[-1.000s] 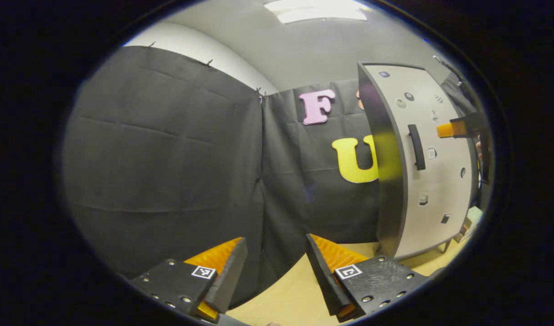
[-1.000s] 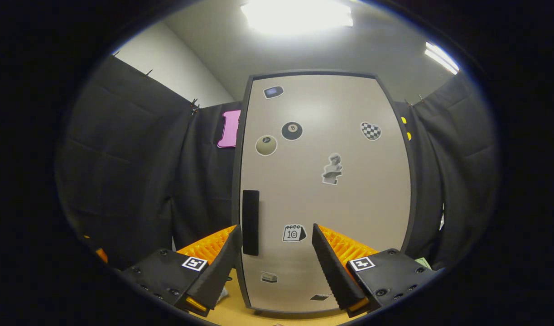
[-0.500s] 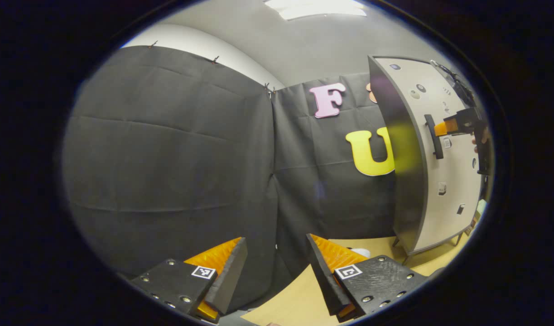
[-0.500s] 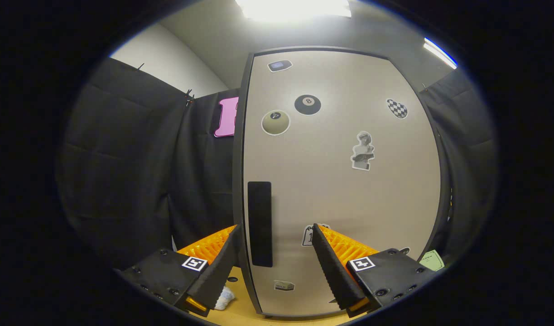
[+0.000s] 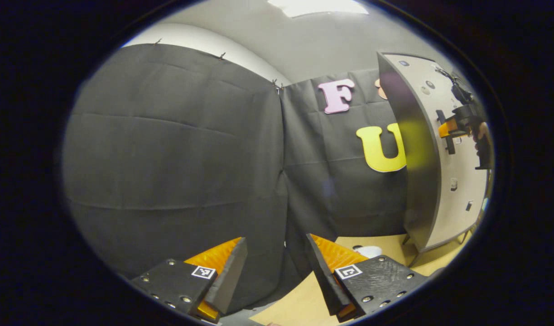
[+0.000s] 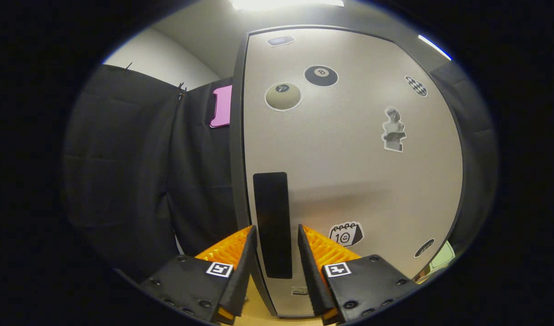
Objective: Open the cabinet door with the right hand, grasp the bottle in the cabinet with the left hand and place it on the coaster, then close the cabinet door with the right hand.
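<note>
In the left gripper view, the left hand-held gripper (image 5: 277, 267) is idling agape over the bench (image 5: 304, 303), the cabinet door (image 5: 458, 181) standing far right.

In the right gripper view, the right hand-held gripper (image 6: 275, 265) is straddling the upright handle (image 6: 272, 224), fingers narrowed, contact uncertain.

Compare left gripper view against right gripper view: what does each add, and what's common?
Left gripper view adds: the cabinet's dark side panel, the table with a small white item on it, and the right gripper seen side-on at the handle, a hand behind it. The left gripper is open and empty.
Right gripper view adds: door stickers up close, such as the eight-ball and the bust. Its fingers flank the handle; contact is unclear.
Both: the cabinet door, its black handle, and the cloth wall.
</note>
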`<state>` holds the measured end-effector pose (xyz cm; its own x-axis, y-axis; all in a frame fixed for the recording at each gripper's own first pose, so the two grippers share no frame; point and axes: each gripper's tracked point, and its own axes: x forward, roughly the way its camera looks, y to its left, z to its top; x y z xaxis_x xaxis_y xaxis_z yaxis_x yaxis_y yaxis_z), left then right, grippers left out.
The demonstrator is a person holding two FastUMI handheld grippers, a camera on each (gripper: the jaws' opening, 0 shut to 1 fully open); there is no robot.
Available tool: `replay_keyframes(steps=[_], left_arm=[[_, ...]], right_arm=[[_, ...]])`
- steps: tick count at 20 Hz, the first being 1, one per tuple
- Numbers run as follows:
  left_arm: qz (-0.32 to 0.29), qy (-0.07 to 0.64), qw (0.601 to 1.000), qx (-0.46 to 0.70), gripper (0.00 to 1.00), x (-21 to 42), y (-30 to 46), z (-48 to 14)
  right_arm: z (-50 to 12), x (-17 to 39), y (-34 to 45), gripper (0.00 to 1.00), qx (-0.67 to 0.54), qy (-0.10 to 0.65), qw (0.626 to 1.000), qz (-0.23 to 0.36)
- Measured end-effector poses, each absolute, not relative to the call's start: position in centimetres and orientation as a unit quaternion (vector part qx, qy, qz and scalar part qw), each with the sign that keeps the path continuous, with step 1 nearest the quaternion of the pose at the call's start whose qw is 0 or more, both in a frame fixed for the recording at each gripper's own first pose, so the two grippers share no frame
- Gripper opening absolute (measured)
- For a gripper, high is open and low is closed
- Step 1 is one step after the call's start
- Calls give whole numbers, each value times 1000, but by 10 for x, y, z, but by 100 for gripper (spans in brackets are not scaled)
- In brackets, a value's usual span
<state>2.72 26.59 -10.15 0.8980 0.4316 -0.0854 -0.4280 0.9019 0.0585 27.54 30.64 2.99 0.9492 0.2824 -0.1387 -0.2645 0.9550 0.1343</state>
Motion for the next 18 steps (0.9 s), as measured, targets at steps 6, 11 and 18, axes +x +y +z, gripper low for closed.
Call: replay_keyframes(steps=[6,11,18], left_arm=[[206,44,977,15,78,36,255,-100],[186,38,982,13,78,52,242,-98],[141,28,989,14,78,64,212,-80]], right_arm=[[25,275,309,25,31,104,983,149],[24,268,306,16,48,124,975,179],[28,241,295,16,65,137,960,235]])
